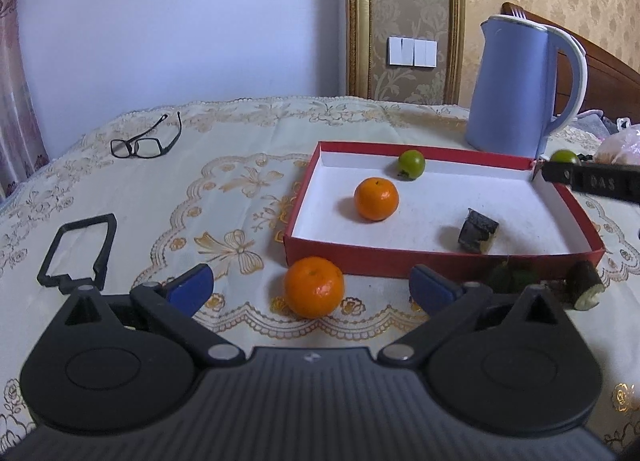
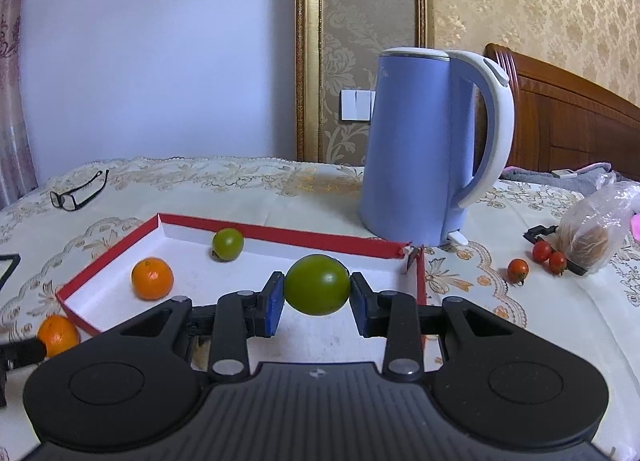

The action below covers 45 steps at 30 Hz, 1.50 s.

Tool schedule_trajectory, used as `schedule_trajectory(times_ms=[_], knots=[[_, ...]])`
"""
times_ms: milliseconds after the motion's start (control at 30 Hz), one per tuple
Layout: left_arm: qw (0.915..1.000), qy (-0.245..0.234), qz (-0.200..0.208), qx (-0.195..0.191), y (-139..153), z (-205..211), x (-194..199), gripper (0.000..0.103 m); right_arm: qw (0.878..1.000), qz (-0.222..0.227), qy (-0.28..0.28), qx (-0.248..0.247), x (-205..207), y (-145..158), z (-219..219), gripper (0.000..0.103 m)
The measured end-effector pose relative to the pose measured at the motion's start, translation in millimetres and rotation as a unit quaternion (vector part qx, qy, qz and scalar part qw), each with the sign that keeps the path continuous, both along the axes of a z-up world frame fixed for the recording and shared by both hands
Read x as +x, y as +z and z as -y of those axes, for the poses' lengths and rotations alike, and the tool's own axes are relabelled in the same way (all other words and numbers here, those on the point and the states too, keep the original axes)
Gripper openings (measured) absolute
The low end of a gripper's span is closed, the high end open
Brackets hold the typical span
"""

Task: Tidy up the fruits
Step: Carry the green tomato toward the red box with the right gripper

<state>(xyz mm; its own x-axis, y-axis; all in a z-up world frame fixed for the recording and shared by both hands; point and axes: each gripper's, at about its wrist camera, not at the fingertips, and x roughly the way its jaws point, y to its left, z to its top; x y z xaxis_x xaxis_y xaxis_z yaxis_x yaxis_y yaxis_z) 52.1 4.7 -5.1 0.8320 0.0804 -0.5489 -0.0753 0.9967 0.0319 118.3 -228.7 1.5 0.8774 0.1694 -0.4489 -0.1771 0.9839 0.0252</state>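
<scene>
A red box [image 1: 362, 261] with a white floor holds an orange [image 1: 376, 198], a green fruit [image 1: 411, 164] and a dark cut piece [image 1: 478, 230]. My left gripper [image 1: 312, 289] is open, its blue pads on either side of a second orange [image 1: 314, 287] that lies on the cloth in front of the box. My right gripper [image 2: 317, 293] is shut on a green fruit [image 2: 317, 285] and holds it above the box [image 2: 280, 231]. That fruit also shows in the left wrist view [image 1: 564, 157] at the box's far right corner. Three red cherry tomatoes [image 2: 517, 269] lie on the cloth right of the box.
A blue kettle [image 1: 516, 89] stands behind the box. Black glasses [image 1: 144, 145] lie at the far left. A black frame [image 1: 80, 253] lies near the left. A dark cut piece [image 1: 586, 289] lies by the box's near right corner. A plastic bag [image 2: 596, 229] sits at the right.
</scene>
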Motion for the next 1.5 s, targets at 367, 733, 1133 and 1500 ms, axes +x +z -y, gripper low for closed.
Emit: schedule_trajectory(times_ms=[367, 733, 1133, 1500], knots=[[1.0000, 0.001, -0.003, 0.004, -3, -1, -1, 0.103, 1.000, 0.008, 0.006, 0.011, 20, 7, -19, 0.034], [1.0000, 0.001, -0.006, 0.003, -6, -3, -1, 0.103, 1.000, -0.005, -0.009, 0.000, 40, -3, -23, 0.034], [0.9999, 0.001, -0.008, 0.009, -8, -1, -1, 0.103, 1.000, -0.025, -0.005, -0.002, 60, -16, -30, 0.034], [0.9999, 0.000, -0.010, 0.012, -10, 0, -2, 0.103, 0.999, -0.036, 0.015, -0.027, 69, -23, -54, 0.034]])
